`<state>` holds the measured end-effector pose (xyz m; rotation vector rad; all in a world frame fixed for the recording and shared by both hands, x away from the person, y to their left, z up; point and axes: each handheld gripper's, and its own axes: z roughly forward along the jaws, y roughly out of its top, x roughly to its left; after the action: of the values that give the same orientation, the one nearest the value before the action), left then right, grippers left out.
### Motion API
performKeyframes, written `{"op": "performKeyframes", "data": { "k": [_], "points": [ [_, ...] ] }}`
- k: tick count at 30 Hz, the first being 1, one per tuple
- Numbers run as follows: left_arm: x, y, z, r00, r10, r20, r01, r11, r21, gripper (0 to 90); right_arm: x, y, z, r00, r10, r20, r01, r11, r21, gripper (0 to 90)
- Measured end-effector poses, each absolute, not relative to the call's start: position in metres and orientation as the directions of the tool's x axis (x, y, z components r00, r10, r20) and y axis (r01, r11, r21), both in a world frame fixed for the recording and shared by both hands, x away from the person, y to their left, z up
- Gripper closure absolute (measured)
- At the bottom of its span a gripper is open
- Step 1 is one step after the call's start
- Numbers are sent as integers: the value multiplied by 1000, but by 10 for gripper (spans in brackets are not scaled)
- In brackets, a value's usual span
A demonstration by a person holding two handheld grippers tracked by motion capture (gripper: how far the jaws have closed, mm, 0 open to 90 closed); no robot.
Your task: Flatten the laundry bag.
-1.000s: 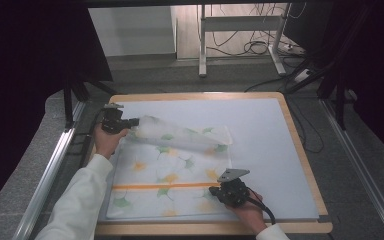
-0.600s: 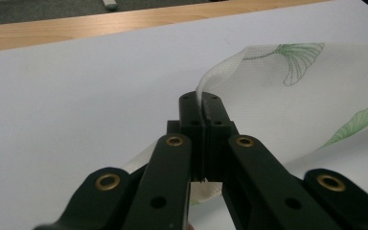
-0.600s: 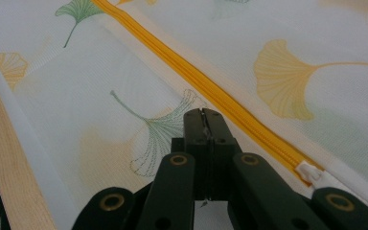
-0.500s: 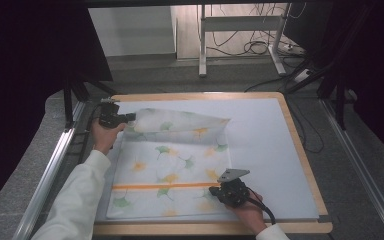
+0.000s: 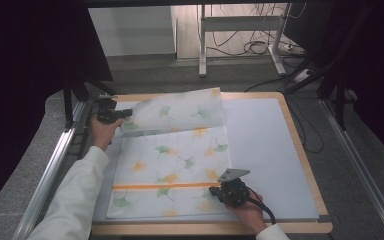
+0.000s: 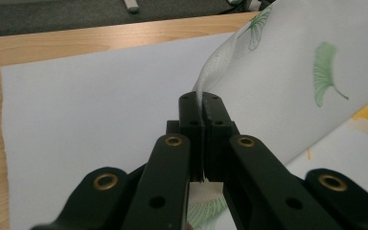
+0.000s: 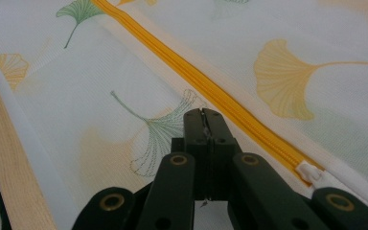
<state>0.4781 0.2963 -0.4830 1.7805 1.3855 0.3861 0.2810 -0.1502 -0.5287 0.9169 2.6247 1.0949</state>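
Left tongs clamped on corner of mesh bag, carried farther up tabletop since a second ago; fold opening out. Right tongs closed, pinning near edge by zipper.

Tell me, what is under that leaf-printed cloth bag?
The cloth bag lies on a pale mat over a wooden board. The left gripper lifts its far corner; whatever lies beneath the flat part is covered.
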Motion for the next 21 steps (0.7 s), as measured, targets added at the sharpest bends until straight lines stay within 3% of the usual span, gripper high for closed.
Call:
{"op": "performKeyframes", "data": {
  "k": [3,6,11,21],
  "points": [
    [479,297,-483,344,907,-243,649,-43,759,874,281,-150,-529,-802,591,90,480,546,687,889],
    [480,296,-481,343,904,-255,633,-22,774,740,281,-151,-529,-802,590,91,480,546,687,889],
    [473,300,-467,352,903,-247,593,-10,805,624,282,-151,-529,-803,588,93,480,547,686,889],
    [444,295,-443,464,855,-231,541,-68,838,549,281,-150,-529,-801,593,89,481,546,686,889]
  ]
}}
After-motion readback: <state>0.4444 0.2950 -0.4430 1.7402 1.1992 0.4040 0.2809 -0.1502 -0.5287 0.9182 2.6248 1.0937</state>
